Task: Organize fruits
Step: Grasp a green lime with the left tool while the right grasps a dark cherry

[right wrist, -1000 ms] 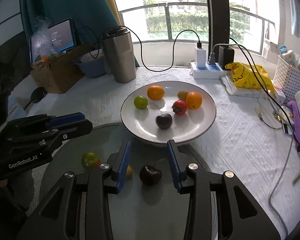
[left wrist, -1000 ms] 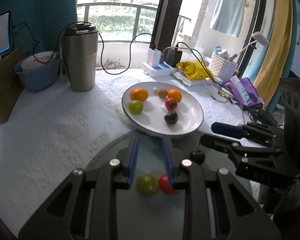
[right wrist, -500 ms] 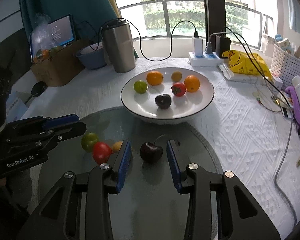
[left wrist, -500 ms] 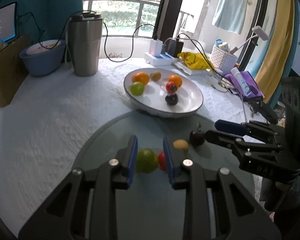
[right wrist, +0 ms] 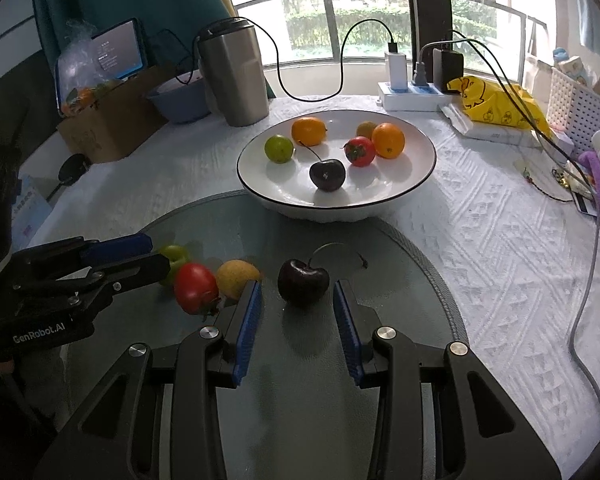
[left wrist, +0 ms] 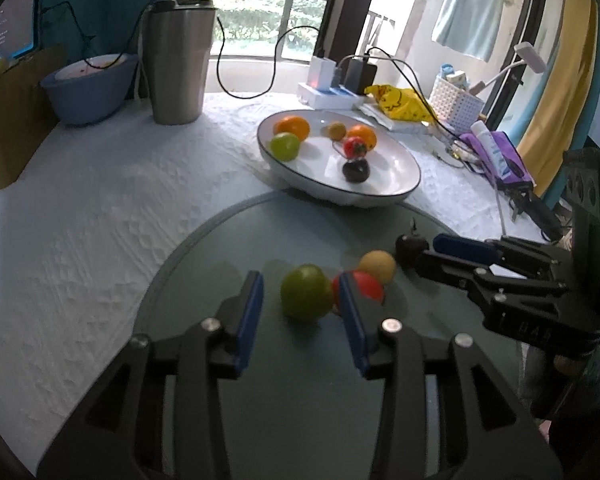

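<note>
Left gripper (left wrist: 300, 300) fingers just widened, straddling green fruit (left wrist: 306, 298); right gripper (right wrist: 296, 300) fingers spread, dark cherry (right wrist: 303, 288) centred between, untouched, stem pointing away

Both tools are built alike: the left gripper (left wrist: 300, 312) and the right gripper (right wrist: 296, 316) have matte black, angular finger arms with triangular cut-outs. Round silver screw heads sit at the pivots. The fingers (right wrist: 249, 326) end in ribbed blue pads. Seen from the right wrist, the left gripper's black body carries white lettering reading "GenRobot.AI". Seen from the left wrist, a green light glows on the right gripper's housing.
</note>
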A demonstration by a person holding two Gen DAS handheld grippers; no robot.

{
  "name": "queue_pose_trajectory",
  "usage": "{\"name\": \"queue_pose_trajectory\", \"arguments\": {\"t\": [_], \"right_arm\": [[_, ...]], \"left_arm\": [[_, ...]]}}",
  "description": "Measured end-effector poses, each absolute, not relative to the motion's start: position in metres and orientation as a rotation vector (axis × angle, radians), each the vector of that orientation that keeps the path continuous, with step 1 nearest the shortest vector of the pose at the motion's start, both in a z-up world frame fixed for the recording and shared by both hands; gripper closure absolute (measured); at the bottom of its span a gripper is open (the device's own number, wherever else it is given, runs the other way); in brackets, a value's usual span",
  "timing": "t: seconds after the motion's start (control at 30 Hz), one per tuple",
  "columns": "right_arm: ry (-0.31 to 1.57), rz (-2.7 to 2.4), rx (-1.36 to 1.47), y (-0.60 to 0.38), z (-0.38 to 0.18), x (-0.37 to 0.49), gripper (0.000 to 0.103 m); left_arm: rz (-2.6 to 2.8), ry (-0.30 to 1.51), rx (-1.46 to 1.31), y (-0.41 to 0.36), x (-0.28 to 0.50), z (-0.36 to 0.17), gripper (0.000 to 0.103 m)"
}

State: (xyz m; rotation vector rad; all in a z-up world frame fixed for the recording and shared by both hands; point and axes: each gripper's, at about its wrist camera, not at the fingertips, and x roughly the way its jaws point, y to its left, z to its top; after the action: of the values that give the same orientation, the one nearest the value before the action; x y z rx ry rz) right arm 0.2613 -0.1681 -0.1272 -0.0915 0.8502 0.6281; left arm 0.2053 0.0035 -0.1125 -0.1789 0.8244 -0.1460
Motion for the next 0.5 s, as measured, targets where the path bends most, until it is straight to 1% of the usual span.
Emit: {"name": "queue_pose_trajectory", "arguments": {"t": [0.4,0.5], "right_arm": [[0.88,0.638,-0.103,-0.162,-0.136,0.273,0.064],[0.881,0.637,-0.108,-0.16,-0.137,0.275,0.071]], "left_arm": [[-0.164,0.825,-0.198,0.008,0.211,-0.118,0.064],[-0.172,0.822,-0.19,0.006,0.212,-0.117,0.071]]}}
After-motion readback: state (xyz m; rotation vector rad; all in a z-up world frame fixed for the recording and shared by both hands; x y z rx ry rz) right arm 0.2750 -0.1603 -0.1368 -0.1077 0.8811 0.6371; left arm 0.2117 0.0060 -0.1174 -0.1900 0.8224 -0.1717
